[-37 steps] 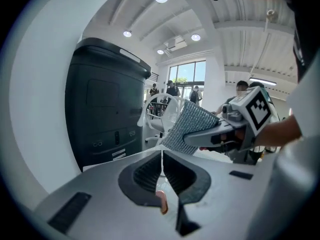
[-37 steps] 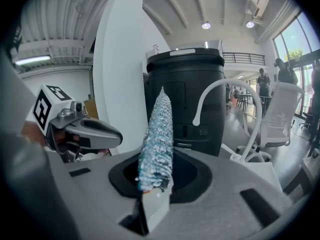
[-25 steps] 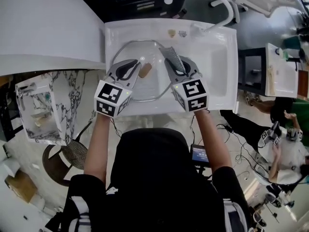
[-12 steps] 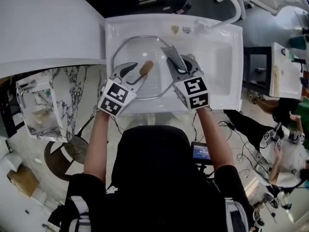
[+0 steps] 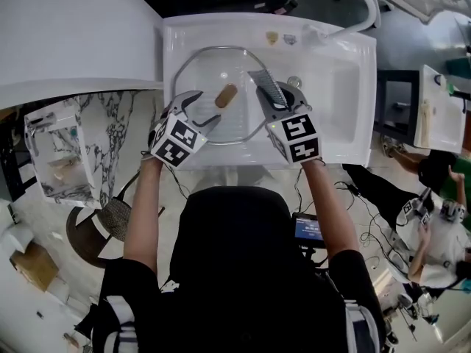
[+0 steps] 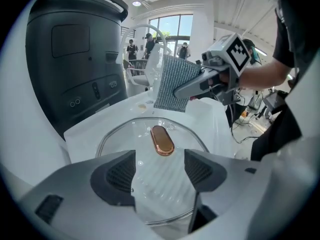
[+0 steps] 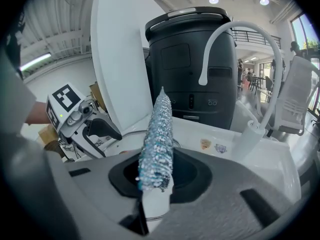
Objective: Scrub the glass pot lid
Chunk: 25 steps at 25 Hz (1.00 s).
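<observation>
White sink [image 5: 346, 72], set in a white counter; tap [image 5: 362, 9] at the back, beyond and right of the knob.

Item: glass lid [image 5: 210, 68]. It lies flat in the basin, with the brown knob [image 5: 226, 95] upward at its centre.

Item: left gripper [image 5: 208, 106]. It sits near-left of the knob, just short of it. The jaws are opening and stand wide apart with nothing pinched; only the lid's glass shows under the gap.

Item: right gripper [image 5: 278, 109]. It sits right of the knob, jaws closed on a scouring pad [image 5: 266, 87] that stands on edge over the lid's right rim.

Step in hand, as judged: bring the pad to the glass.
- Lay the pad's broad face down, not its edge.
- Work in rings from the knob outward to the rim.
- The lid looks loose, so the left gripper would do well to steady the knob or near rim, or the lid may skate.

Room:
- The basin walls stand close behind and left of the knob, leaving little slack for sliding.
- The bare basin floor lies right of the knob.
- The two grippers are near each other across the knob, so leftward strokes risk a knock.
</observation>
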Each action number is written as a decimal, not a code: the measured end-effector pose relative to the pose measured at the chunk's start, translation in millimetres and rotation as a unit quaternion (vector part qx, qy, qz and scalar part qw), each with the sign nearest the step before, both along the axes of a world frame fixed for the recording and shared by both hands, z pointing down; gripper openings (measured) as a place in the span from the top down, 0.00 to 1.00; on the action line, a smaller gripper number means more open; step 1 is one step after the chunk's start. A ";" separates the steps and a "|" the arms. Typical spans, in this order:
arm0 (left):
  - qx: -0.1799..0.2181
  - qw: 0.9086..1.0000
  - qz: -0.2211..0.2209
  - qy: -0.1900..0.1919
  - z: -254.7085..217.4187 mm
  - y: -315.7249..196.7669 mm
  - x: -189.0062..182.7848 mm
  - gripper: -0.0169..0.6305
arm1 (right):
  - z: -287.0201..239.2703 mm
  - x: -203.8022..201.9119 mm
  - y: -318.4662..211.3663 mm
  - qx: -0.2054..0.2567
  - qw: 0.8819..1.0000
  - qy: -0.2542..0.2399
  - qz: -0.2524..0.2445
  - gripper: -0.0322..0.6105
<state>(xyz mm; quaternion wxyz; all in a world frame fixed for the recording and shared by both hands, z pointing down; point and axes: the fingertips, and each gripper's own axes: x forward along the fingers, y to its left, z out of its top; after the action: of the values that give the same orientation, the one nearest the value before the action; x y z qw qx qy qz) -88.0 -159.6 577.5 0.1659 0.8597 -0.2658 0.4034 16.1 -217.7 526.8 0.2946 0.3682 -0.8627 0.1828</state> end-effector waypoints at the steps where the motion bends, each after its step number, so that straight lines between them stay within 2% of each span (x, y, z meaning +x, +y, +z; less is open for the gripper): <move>1: 0.000 1.000 0.003 -0.008 3.1 -0.1 -1.7 0.55 | 1.6 0.2 0.7 -0.001 1.000 0.001 -0.001 0.85; 12: -0.015 0.997 0.041 -0.066 38.9 4.7 -3.2 0.54 | 16.4 7.0 8.6 -0.015 1.000 0.017 -0.010 0.85; 25: -0.025 0.998 0.031 -0.058 46.0 2.5 -5.5 0.52 | 25.2 5.9 7.8 -0.020 1.000 0.016 -0.009 0.85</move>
<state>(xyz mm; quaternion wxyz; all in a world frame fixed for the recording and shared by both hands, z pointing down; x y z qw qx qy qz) -93.5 -157.1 623.5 0.1593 0.8384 -0.2376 0.4640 22.0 -209.9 552.0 0.3175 0.3576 -0.8572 0.1911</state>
